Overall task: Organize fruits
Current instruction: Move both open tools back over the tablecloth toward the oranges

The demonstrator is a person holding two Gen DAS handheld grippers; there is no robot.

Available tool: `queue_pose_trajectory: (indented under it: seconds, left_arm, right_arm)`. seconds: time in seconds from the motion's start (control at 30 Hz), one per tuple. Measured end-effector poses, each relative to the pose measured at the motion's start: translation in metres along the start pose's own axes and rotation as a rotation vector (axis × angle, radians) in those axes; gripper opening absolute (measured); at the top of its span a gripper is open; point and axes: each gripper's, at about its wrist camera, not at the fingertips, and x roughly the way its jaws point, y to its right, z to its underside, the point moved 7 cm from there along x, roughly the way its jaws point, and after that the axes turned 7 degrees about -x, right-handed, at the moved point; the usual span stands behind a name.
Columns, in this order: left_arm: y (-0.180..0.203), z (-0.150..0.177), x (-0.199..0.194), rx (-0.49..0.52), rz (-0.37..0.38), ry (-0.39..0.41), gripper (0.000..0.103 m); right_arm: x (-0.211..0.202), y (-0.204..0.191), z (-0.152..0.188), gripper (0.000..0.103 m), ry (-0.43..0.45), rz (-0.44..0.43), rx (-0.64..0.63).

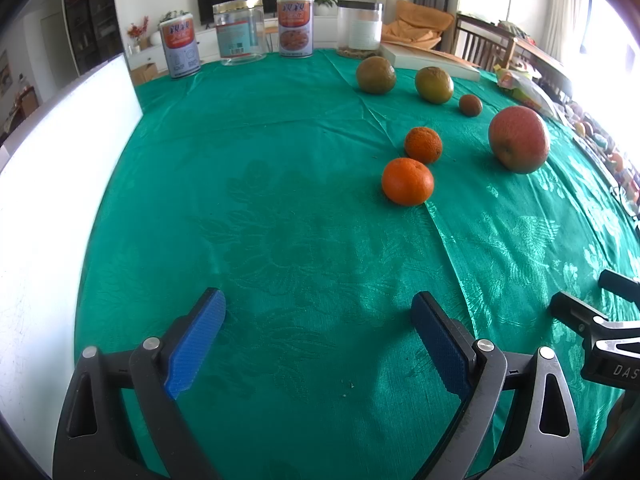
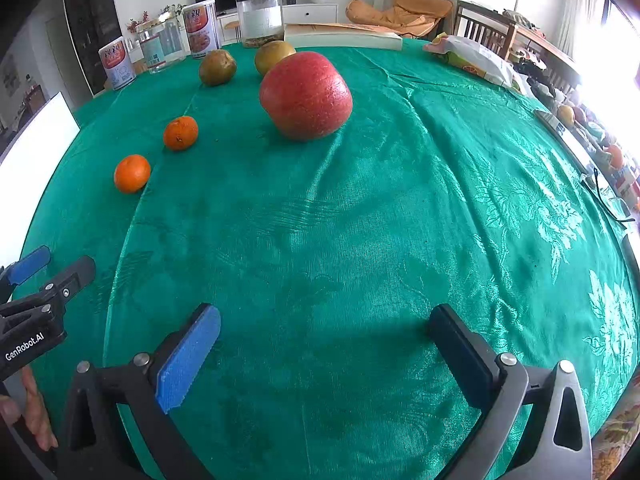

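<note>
We see both claws low over the worktop (image 1: 280,200), which carries a green cloth. Left claw (image 1: 318,304): jaws wide apart, nothing between them. Right claw (image 2: 324,316): jaws likewise wide apart and empty. In the left view the right claw shows at 4 o'clock; in the right view the left claw shows at 9 o'clock, just beside.

Fruits, left view, all at 1 to 2 o'clock from the left claw, well apart from it:
- near orange (image 1: 407,181), and just behind it a second orange (image 1: 423,145), apart but close;
- large red fruit (image 1: 519,139), right of the oranges;
- two green-brown fruits (image 1: 375,74) and (image 1: 433,84) farther back, side by side;
- small brown fruit (image 1: 470,105) to their right.

Right view: red fruit at 12 o'clock from the right claw; oranges at 10 to 11 o'clock.

At the far edge stand two tins (image 1: 179,48), (image 1: 295,26) and two clear jars (image 1: 240,31), (image 1: 359,29). A white board (image 1: 52,168) lies at 9 o'clock.
</note>
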Motion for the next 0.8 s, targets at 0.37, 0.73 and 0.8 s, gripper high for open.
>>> queue_pose_trajectory:
  seconds: [0.37, 0.73, 0.8]
  left_arm:
    - [0.000, 0.000, 0.000, 0.001, -0.001, 0.000, 0.095]
    - [0.026, -0.022, 0.011, 0.069, 0.095, -0.064, 0.096]
    - [0.035, -0.038, 0.010, 0.052, 0.117, -0.028, 0.096]
  right_arm:
    - [-0.001, 0.000, 0.000, 0.103, 0.000, 0.000, 0.001]
    - [-0.001, 0.000, 0.001, 0.103, 0.002, -0.001, 0.001]
    - [0.000, 0.000, 0.001, 0.103, 0.003, -0.002, -0.001]
